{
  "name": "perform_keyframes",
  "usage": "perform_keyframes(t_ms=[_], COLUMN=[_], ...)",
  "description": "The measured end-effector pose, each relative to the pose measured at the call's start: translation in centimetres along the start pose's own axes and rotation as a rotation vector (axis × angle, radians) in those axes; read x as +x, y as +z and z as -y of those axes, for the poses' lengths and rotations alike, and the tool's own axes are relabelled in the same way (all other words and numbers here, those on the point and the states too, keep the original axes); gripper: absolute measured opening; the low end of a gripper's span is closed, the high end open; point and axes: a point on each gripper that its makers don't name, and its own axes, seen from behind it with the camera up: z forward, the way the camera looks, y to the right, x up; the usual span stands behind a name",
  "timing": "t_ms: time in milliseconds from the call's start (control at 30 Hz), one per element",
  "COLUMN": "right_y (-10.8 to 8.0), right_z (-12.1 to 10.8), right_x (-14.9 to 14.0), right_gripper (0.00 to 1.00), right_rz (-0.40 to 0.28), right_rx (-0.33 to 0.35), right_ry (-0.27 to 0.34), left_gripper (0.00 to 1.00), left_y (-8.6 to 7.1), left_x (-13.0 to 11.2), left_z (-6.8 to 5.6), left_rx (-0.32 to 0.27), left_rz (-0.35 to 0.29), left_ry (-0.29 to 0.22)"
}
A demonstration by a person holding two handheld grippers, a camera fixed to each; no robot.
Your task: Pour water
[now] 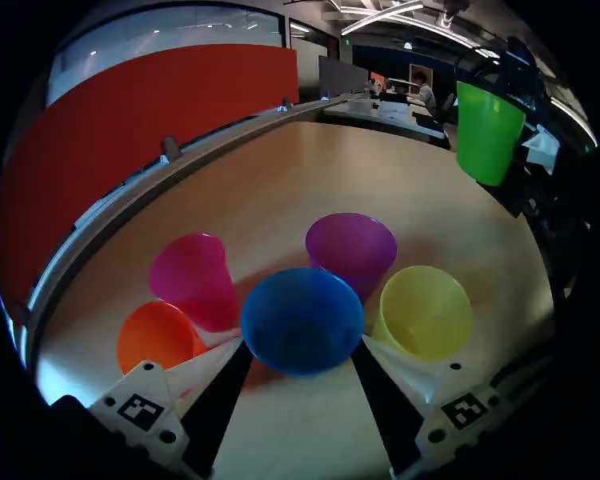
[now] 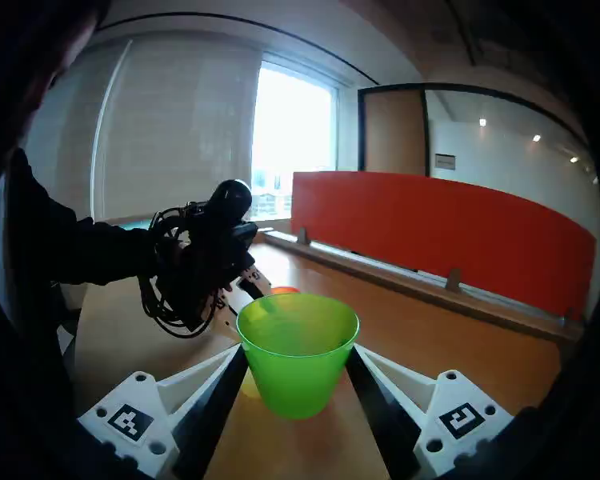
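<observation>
Right gripper (image 2: 298, 352) clamps the green cup (image 2: 298, 388) upright, mouth up; left gripper (image 1: 300, 346) clamps the blue cup (image 1: 302, 320) likewise.

Open-plan office, red desk divider (image 1: 140, 120), long wooden table (image 1: 316, 176), ceiling strip lights (image 1: 380, 14), large window (image 2: 294, 144)

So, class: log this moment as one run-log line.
left gripper: shut on blue cup | right gripper: shut on green cup, upright, off table

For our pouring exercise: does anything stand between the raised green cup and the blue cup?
Nothing visible blocks it. The right tool holds the green cup up in the air; the blue cup is uncovered. The purple cup and yellow cup stand close beside it on that side.
</observation>
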Motion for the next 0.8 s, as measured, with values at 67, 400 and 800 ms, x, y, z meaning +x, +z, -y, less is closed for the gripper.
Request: perform_keyframes(t_ms=[67,400,800], right_y=[0.0,0.05,0.08], right_z=[-0.05,-0.01,-0.03], right_x=[-0.04,-0.14,-0.25], right_gripper=[0.87,0.87,0.87], right_rz=[0.001,0.003,0.002], right_rx=[-0.001,0.001,-0.002], right_ry=[0.002,0.002,0.006], left_gripper=[0.84,0.84,0.82], left_y=[0.09,0.54,0.85], left_x=[0.03,-0.07,0.03], left_z=[0.04,0.08,0.41], left_rx=[0.0,-0.002,0.011], left_rz=[0.001,0.007,-0.009], left_ry=[0.003,0.005,-0.012])
